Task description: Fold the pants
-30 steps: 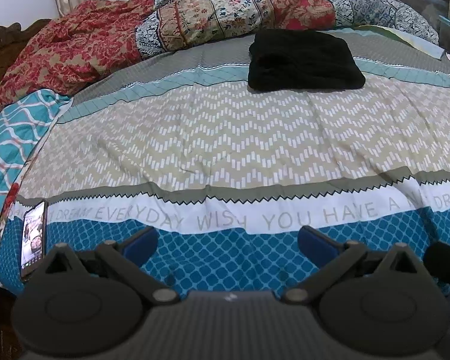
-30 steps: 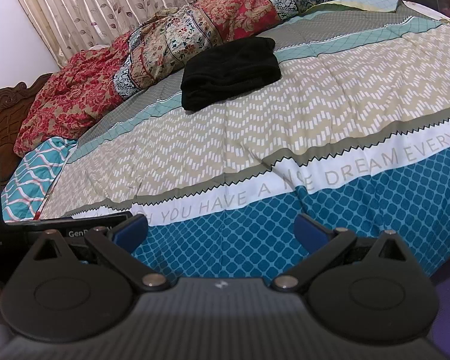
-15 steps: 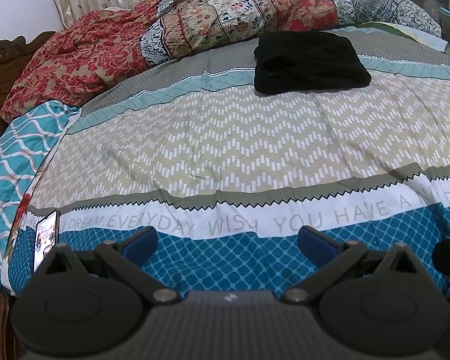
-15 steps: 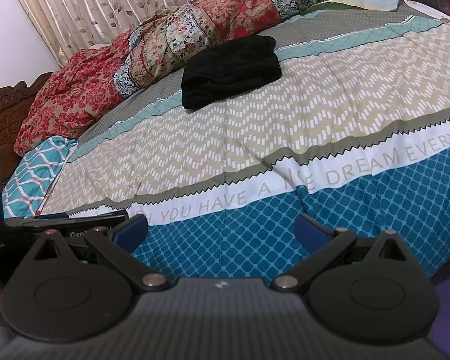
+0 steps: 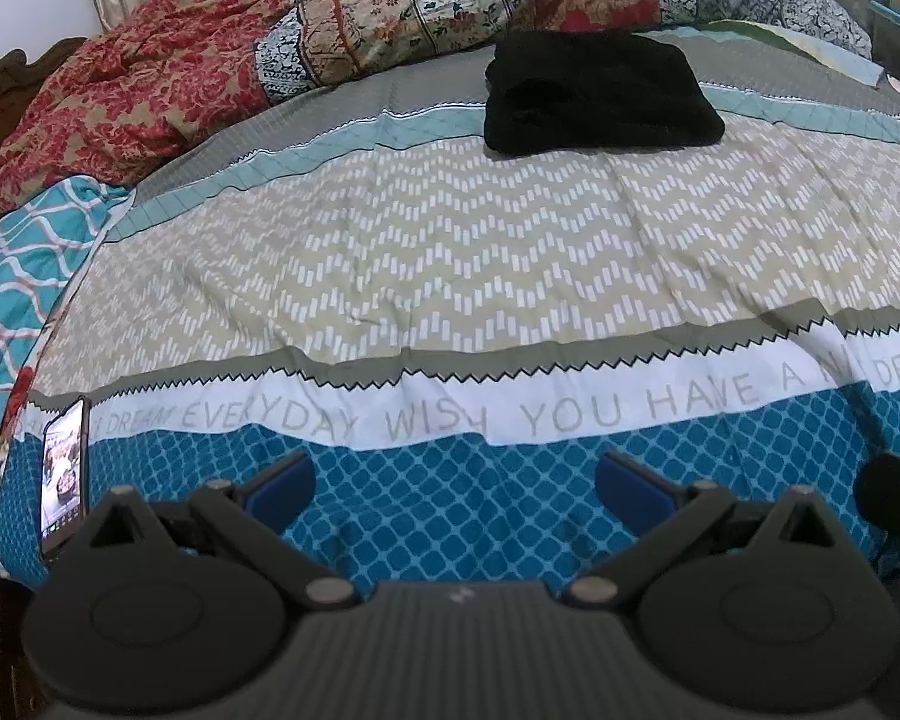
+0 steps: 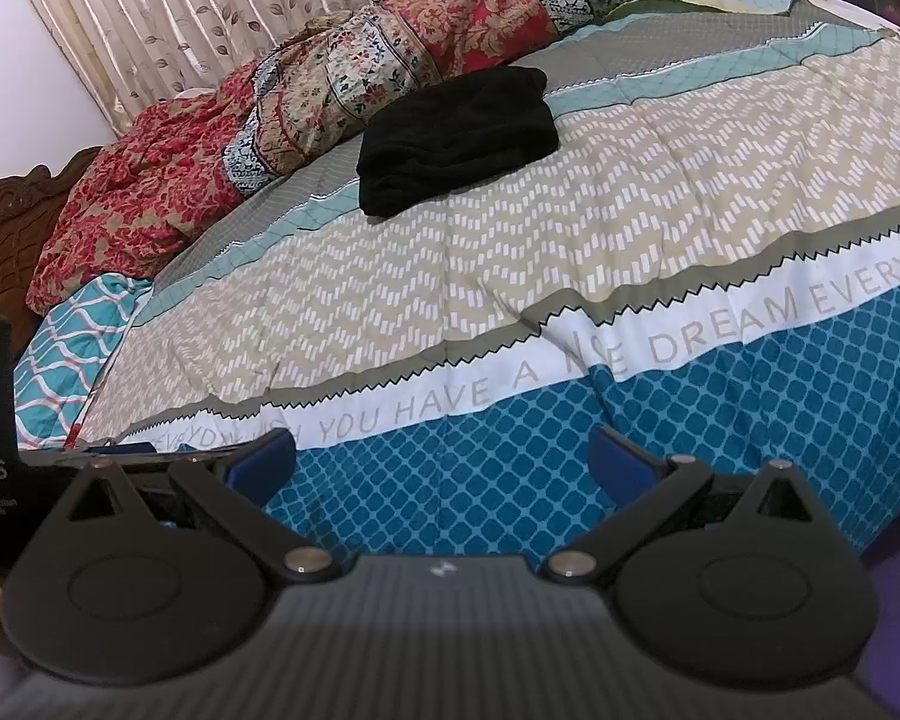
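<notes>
The black pants (image 5: 600, 93) lie folded into a compact bundle on the far side of the bed, near the rolled quilt; they also show in the right wrist view (image 6: 456, 138). My left gripper (image 5: 455, 480) is open and empty, held low over the blue near edge of the bedspread, far from the pants. My right gripper (image 6: 441, 459) is open and empty too, over the same blue band, with the pants far ahead and slightly left.
A patterned bedspread (image 5: 450, 252) covers the bed. A rolled red floral quilt (image 5: 390, 24) lies along the far side. A lit phone (image 5: 63, 474) rests at the near left edge. A teal pillow (image 5: 18, 264) is at left. Curtains (image 6: 210, 6) hang behind.
Both grippers have pulled back slightly and tilted; the left view has shifted so the phone sits further in. The pants have not moved. Both jaws stay open.
</notes>
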